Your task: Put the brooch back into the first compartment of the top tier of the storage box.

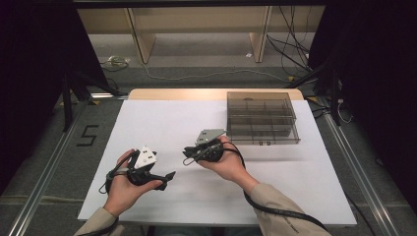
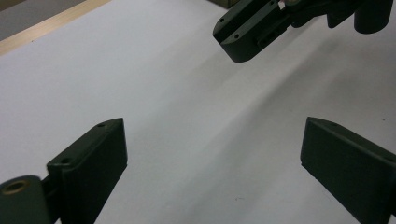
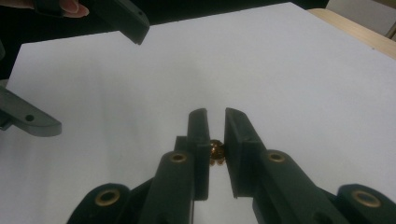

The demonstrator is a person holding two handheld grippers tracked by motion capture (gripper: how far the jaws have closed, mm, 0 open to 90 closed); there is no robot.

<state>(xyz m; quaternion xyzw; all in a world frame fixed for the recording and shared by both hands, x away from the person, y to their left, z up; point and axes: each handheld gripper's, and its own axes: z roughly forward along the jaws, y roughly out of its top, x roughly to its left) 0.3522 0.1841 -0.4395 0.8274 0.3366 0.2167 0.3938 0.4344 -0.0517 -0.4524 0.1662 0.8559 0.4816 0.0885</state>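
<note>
My right gripper (image 3: 215,116) holds its jaws nearly together on a small brass-coloured piece (image 3: 216,152) wedged low between them, just above the white sheet. In the high view the right gripper (image 1: 187,156) points left near the table's middle. My left gripper (image 2: 215,149) stands wide open over bare white sheet, nothing between its jaws. From above, the left gripper (image 1: 166,180) points right, a short gap from the right one. The two tips face each other, apart.
A smoked transparent compartment box (image 1: 261,118) sits at the back right of the white sheet (image 1: 162,118). A wooden table edge (image 1: 167,93) runs along the back. Cables trail from both grippers toward the person's sleeves.
</note>
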